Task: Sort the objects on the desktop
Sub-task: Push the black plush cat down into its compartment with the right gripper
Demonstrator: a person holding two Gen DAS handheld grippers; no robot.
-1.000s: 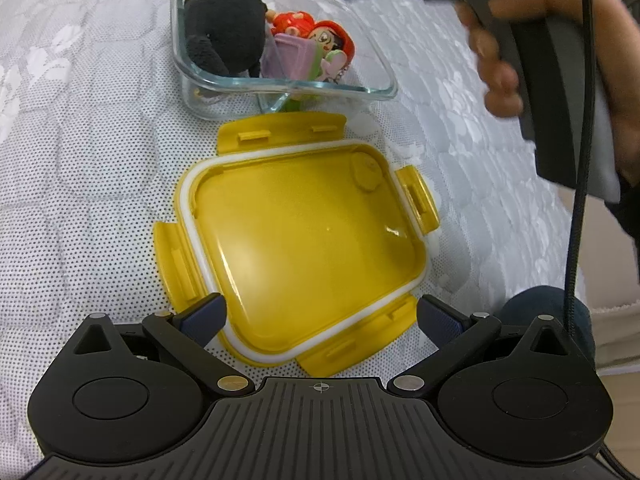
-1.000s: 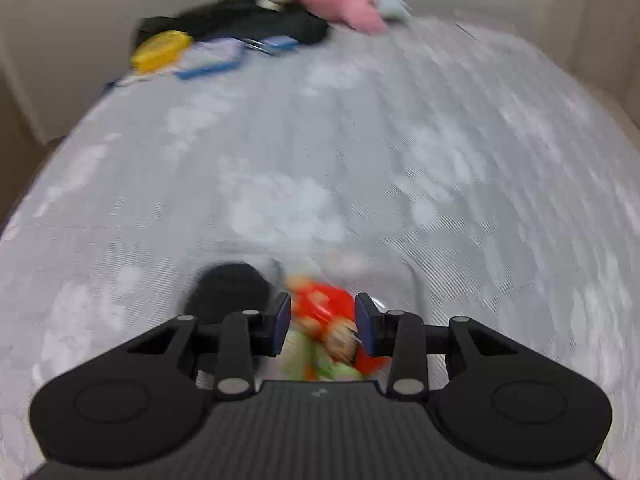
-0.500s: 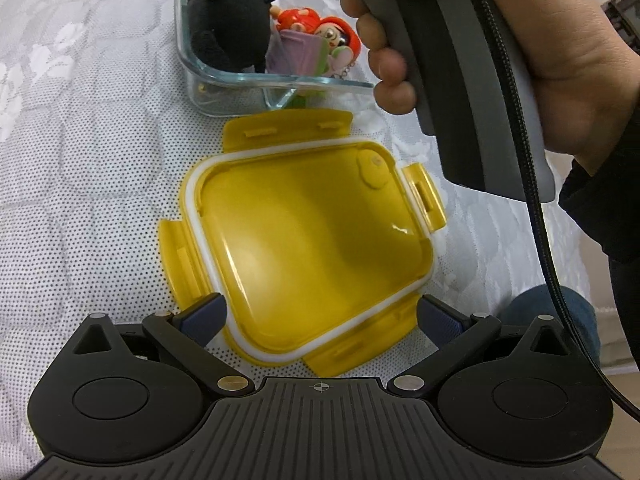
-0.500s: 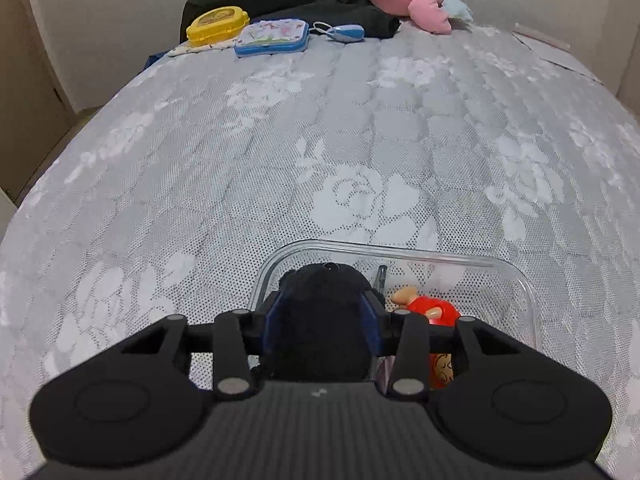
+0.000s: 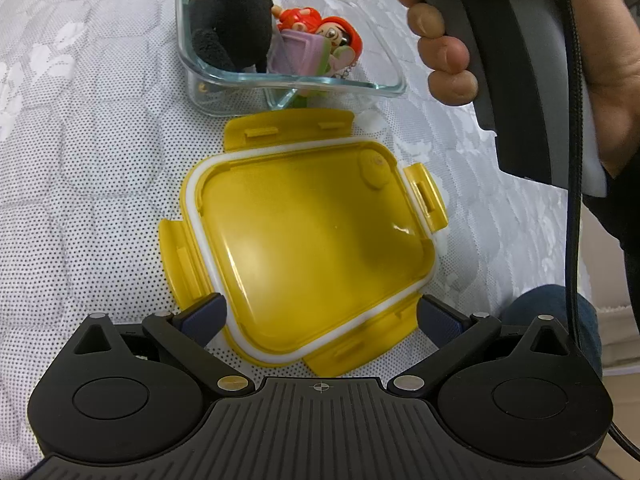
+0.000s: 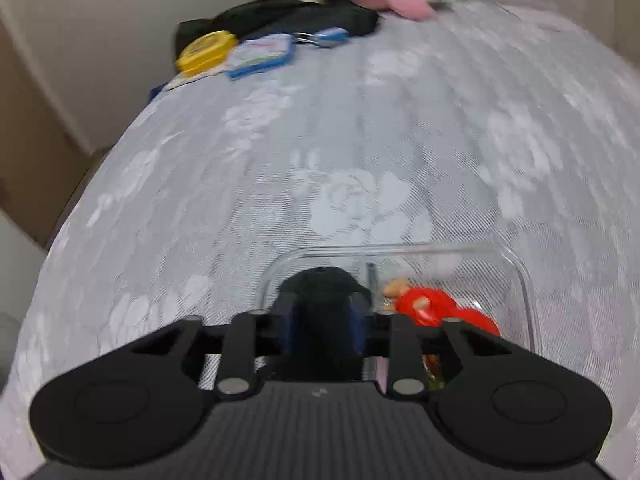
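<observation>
A: Position of black plush toy (image 5: 230, 26)?
B: Inside glass container (image 5: 288, 82) on the bed (image 5: 80, 160), left part, beside red-haired figurine (image 5: 320, 36).
A: Right tongs (image 6: 322, 326)?
B: Just been opening; blue pads either side of the plush; contact impossible to tell through blur.
A: Left tongs (image 5: 320, 316)?
B: Spread wide, straddling near edge of yellow lid (image 5: 308, 248); lying inverted just before the container.
</observation>
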